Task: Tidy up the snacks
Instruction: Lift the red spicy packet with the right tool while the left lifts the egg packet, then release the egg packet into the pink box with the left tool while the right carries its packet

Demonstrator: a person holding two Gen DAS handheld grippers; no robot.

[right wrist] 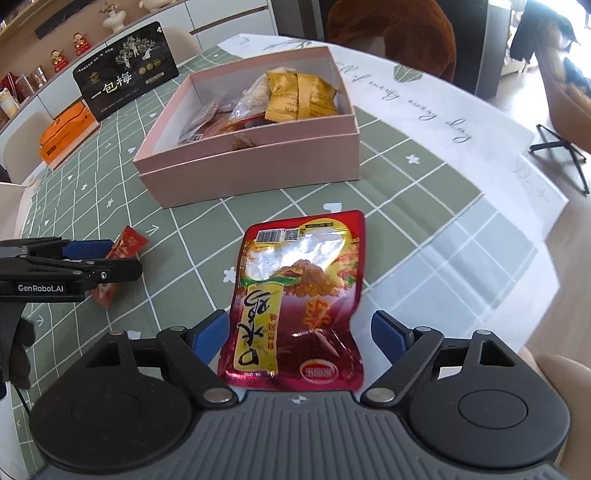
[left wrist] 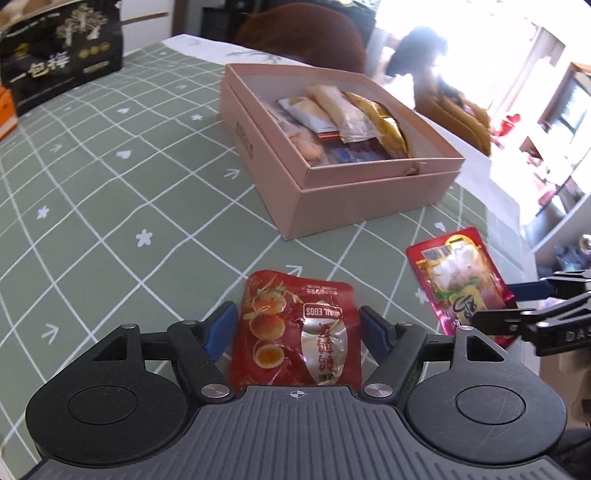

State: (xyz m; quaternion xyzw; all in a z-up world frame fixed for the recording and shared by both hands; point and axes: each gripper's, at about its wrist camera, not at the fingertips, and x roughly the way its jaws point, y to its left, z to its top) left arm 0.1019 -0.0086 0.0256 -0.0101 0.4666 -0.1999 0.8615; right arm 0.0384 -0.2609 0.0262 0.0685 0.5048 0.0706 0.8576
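Observation:
A pink open box [left wrist: 369, 192] [right wrist: 258, 166] on the green checked tablecloth holds several snack packets. A red quail-egg packet [left wrist: 295, 332] lies between the blue pads of my left gripper [left wrist: 299, 328], which is open around it. The same packet [right wrist: 123, 245] shows beside the left gripper in the right wrist view. A red meat-snack packet [right wrist: 299, 295] [left wrist: 458, 273] lies between the pads of my right gripper [right wrist: 299, 332], which is open around it. Both packets rest on the cloth in front of the box.
A black gift box [left wrist: 62, 55] [right wrist: 125, 79] stands at the far left of the table, with an orange box [right wrist: 68, 133] next to it. A brown chair back [right wrist: 391, 29] stands behind the table. The table edge [right wrist: 546, 236] lies to the right.

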